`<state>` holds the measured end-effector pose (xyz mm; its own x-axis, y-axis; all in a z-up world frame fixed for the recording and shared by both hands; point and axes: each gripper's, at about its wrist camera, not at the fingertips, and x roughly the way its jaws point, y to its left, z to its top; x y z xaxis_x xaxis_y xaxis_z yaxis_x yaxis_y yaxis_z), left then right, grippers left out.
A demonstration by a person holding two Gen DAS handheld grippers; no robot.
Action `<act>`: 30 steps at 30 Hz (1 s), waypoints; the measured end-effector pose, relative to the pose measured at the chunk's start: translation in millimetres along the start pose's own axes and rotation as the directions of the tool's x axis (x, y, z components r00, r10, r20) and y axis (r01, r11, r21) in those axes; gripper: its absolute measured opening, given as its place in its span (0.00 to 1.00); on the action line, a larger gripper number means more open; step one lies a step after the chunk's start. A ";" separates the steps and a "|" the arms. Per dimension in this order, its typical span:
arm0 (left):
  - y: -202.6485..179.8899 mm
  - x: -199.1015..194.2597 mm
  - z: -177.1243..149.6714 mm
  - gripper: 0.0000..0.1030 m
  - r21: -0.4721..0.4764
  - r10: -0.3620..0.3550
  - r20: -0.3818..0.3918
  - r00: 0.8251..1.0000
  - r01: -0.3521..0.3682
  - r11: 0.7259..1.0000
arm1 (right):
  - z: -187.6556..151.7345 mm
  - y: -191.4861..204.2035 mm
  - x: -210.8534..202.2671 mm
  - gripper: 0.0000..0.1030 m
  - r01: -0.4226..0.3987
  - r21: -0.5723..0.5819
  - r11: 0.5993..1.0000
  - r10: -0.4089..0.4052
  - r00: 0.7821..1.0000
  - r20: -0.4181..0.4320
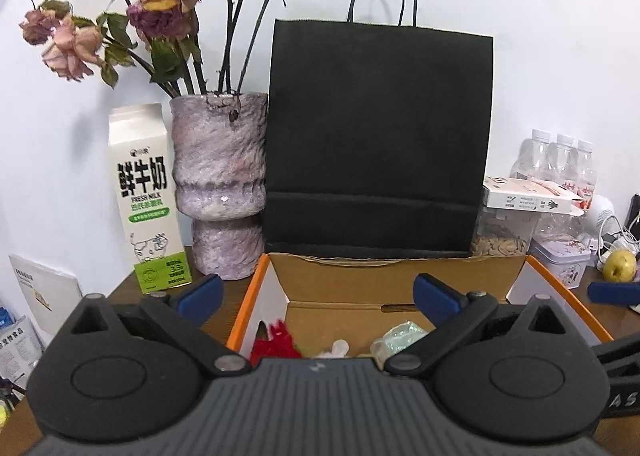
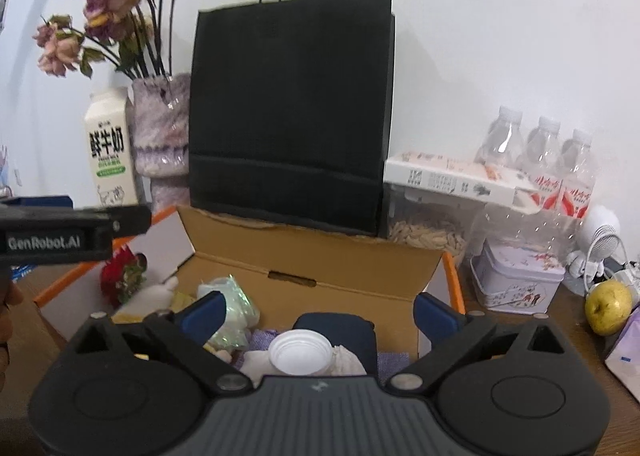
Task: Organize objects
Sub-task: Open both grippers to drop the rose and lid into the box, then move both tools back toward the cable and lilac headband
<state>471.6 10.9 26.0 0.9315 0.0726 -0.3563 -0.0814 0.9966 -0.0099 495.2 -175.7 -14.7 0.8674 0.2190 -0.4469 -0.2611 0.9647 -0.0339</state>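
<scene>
Both grippers, left gripper [image 1: 318, 294] and right gripper [image 2: 318, 314], hang spread and empty over the cardboard box [image 2: 320, 260]. Only the right view shows a white cap [image 2: 300, 354] among the box's things; behind stands a black bag [image 1: 378, 140].

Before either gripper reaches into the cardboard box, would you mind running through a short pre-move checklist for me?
1. Left gripper open, nothing between its fingers: ok.
2. Right gripper open and empty: ok.
3. Cardboard box open at the top, flaps out of the way: ok.
4. Contents reachable: white cap and red item lie uncovered in the box: ok.
5. Black paper bag stands upright right behind the box; whether it touches it: cannot tell.
6. Vase and milk carton stand outside the box, left of it: ok.
</scene>
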 end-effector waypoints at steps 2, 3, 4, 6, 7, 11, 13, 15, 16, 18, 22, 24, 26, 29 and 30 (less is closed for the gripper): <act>0.7 -11.2 0.2 1.00 -0.003 -0.005 -0.001 1.000 0.005 1.000 | 1.7 0.5 -12.0 0.99 0.003 -0.004 1.000 -0.003 1.000 0.023; 1.1 -16.9 -0.1 1.00 -0.005 -0.009 -0.004 1.000 0.009 1.000 | 2.4 1.3 -19.1 1.00 0.004 -0.006 1.000 -0.004 0.999 0.035; 1.5 -24.1 -1.3 1.00 -0.006 -0.014 -0.009 1.000 0.014 1.000 | 2.5 2.0 -26.1 1.00 0.004 -0.009 1.000 -0.004 0.999 0.047; 1.7 -36.9 -4.6 1.00 -0.004 -0.019 -0.020 1.000 0.019 1.000 | 1.6 4.0 -40.7 1.00 0.001 -0.017 1.000 0.000 0.998 0.061; 1.9 -43.7 -6.9 1.00 -0.004 -0.019 -0.026 0.999 0.019 1.000 | 0.2 5.0 -47.6 1.00 -0.002 -0.019 1.000 0.003 0.998 0.066; 2.9 -68.6 -15.3 1.00 -0.007 -0.033 -0.059 0.998 0.033 0.999 | -9.3 9.7 -78.0 1.00 -0.010 -0.025 1.000 0.011 0.997 0.071; 3.2 -81.5 -19.8 1.00 -0.001 -0.037 -0.072 0.997 0.037 0.999 | -15.7 11.0 -92.8 1.00 -0.016 -0.023 1.000 0.017 0.997 0.070; 3.1 -94.3 -24.2 1.00 0.007 -0.035 -0.089 0.995 0.036 0.999 | -23.6 11.6 -106.7 1.00 -0.019 -0.020 1.000 0.021 0.998 0.065; 3.1 -100.6 -26.4 1.00 0.010 -0.035 -0.098 0.995 0.036 0.999 | -27.7 12.0 -113.0 1.00 -0.019 -0.021 1.000 0.021 0.998 0.062; 2.5 -112.8 -31.0 1.00 0.018 -0.042 -0.109 0.993 0.044 0.999 | -36.8 12.6 -125.5 1.00 -0.019 -0.021 1.000 0.020 0.998 0.052; -0.7 -131.7 -41.4 1.00 0.035 -0.041 -0.144 0.989 0.046 0.998 | -53.9 13.2 -144.9 1.00 -0.017 -0.022 1.000 0.018 0.999 0.032; -2.9 -137.1 -47.4 1.00 0.039 -0.048 -0.173 0.984 0.056 0.998 | -64.1 14.2 -154.3 1.00 -0.018 -0.021 1.000 0.019 1.000 0.020; -6.3 -142.3 -55.5 1.00 0.046 -0.052 -0.197 0.979 0.063 0.997 | -73.2 15.5 -160.6 1.00 -0.020 -0.022 1.000 0.020 1.000 0.007; -11.6 -147.2 -69.3 1.00 0.057 -0.061 -0.235 0.970 0.076 0.995 | -87.0 17.1 -167.7 1.00 -0.024 -0.026 0.999 0.024 1.000 -0.011; -13.0 -147.7 -73.6 1.00 0.056 -0.065 -0.248 0.967 0.081 0.995 | -91.4 17.4 -169.3 1.00 -0.024 -0.026 0.999 0.024 1.000 -0.017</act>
<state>309.0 -15.5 10.1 0.8180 -0.0042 -0.5751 0.0149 0.9998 0.0140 305.1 -209.4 -21.4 0.8535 0.2391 -0.4629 -0.2929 0.9550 -0.0467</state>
